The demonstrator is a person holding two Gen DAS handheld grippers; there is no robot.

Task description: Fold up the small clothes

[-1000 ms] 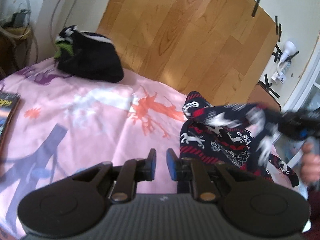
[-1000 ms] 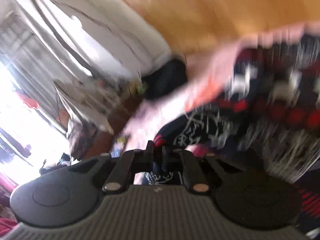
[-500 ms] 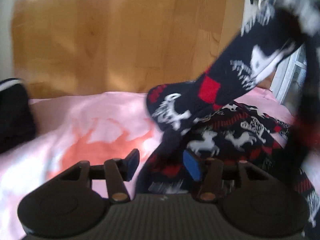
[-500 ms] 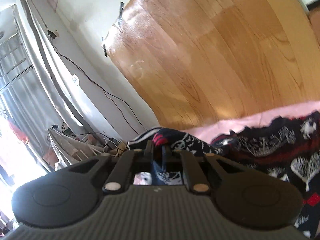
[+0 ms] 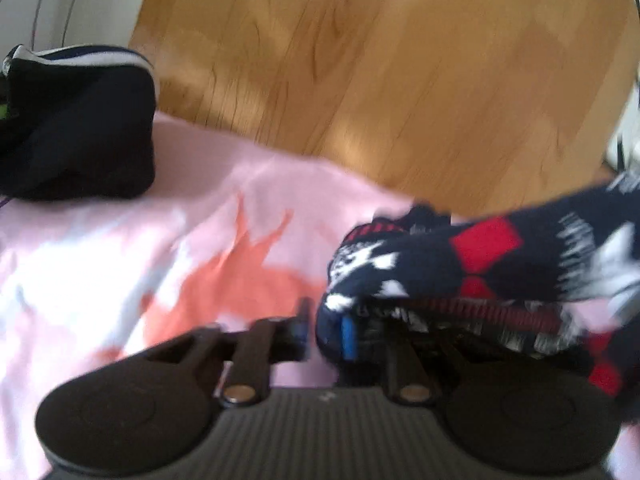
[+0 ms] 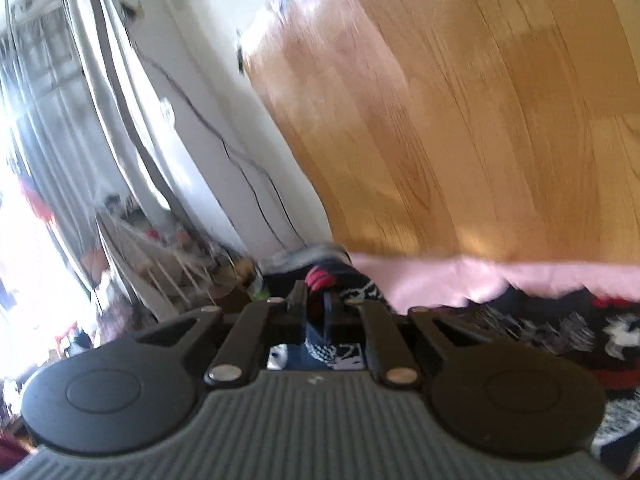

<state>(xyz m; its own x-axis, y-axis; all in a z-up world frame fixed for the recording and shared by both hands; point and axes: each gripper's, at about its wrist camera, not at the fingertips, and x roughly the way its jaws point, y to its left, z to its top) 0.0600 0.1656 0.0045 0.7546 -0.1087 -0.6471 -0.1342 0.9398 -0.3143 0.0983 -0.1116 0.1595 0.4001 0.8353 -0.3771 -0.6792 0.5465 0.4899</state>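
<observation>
A dark navy knitted garment with red and white reindeer patterning lies on the pink bedsheet, with one part stretched out to the right. My left gripper is open, its right finger under the garment's folded edge. In the right wrist view my right gripper is shut on the same garment, with a pinch of fabric between the fingers.
A black folded pile with white stripes sits at the far left of the bed. A wooden headboard rises behind the bed. A wall with cables and a bright window are at the left in the right wrist view.
The lifted part of the garment has come down from high at the right to a low, stretched position. My left gripper's fingers have narrowed around the garment's edge. My right gripper stays shut on the fabric.
</observation>
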